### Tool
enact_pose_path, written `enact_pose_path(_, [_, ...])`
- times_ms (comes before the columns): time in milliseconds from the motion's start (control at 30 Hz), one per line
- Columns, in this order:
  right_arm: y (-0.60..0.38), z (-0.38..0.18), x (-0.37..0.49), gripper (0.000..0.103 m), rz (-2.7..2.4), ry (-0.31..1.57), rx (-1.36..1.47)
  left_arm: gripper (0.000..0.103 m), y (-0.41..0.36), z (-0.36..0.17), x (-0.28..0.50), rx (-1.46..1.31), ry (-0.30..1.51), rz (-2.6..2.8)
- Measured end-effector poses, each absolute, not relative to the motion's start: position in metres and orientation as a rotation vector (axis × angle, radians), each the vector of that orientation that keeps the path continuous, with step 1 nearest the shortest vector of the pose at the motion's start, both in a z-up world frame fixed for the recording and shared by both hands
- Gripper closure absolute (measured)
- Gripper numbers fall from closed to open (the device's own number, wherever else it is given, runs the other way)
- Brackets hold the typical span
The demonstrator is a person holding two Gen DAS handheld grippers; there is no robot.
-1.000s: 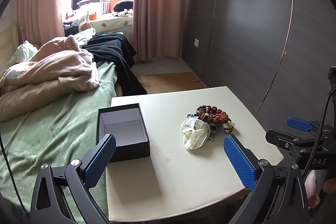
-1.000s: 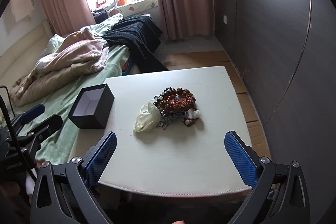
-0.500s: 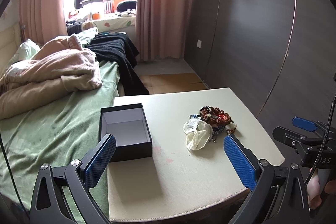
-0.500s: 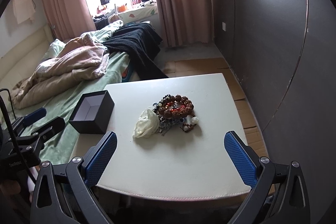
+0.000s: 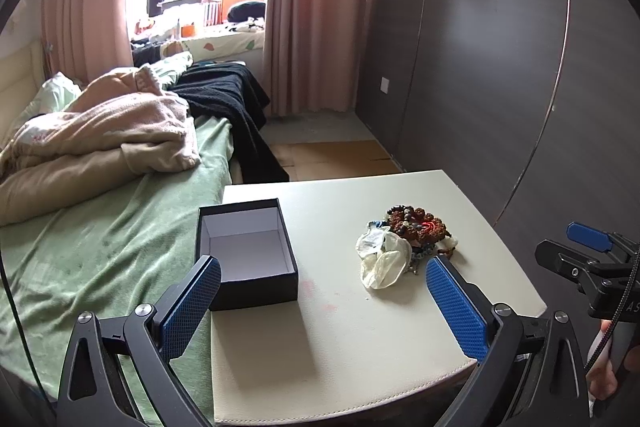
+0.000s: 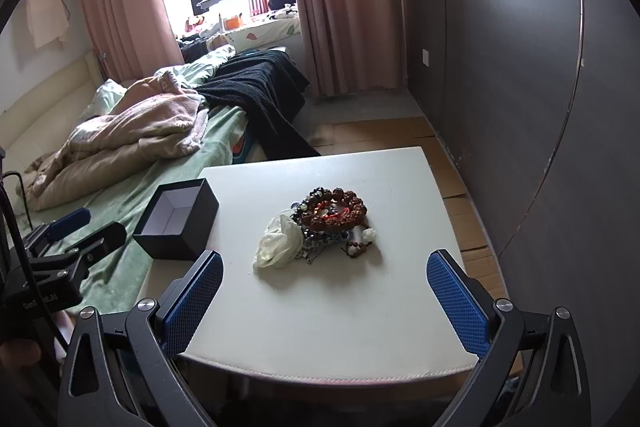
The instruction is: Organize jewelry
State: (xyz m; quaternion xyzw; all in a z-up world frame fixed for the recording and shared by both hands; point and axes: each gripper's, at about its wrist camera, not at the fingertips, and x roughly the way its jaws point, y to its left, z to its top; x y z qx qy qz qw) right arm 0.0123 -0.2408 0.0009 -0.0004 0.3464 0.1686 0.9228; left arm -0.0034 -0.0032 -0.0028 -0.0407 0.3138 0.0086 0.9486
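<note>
A pile of jewelry (image 5: 416, 225) with brown bead bracelets and a red cord lies on the white table (image 5: 360, 327), beside a crumpled pale pouch (image 5: 382, 259). An open black box (image 5: 246, 251) with a white inside stands at the table's left edge. The pile (image 6: 334, 217), the pouch (image 6: 280, 241) and the box (image 6: 176, 223) also show in the right wrist view. My left gripper (image 5: 322, 301) is open and empty above the table's near edge. My right gripper (image 6: 324, 301) is open and empty, short of the pile.
A bed with a green sheet (image 5: 100, 247), a beige blanket (image 5: 100, 139) and a black throw (image 5: 228, 103) lies left of the table. A dark wardrobe wall (image 5: 500, 87) stands at the right. Pink curtains (image 5: 316, 27) frame the window behind.
Both grippers have drawn back and risen slightly, so the table and its objects sit a little farther off. Nothing on the table has moved.
</note>
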Motion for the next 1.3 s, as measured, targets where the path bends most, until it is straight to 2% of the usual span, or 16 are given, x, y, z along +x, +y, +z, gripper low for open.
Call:
enact_pose_path(933, [-0.241, 0.004, 0.016, 0.000, 0.347, 0.741, 0.016, 0.001, -0.008, 0.000, -0.002, -0.079, 0.639, 0.006])
enact_pose_path(1300, [-0.247, 0.006, 0.028, 0.000, 0.304, 0.747, 0.066, 0.001, -0.009, -0.010, 0.020, -0.132, 0.677, -0.012])
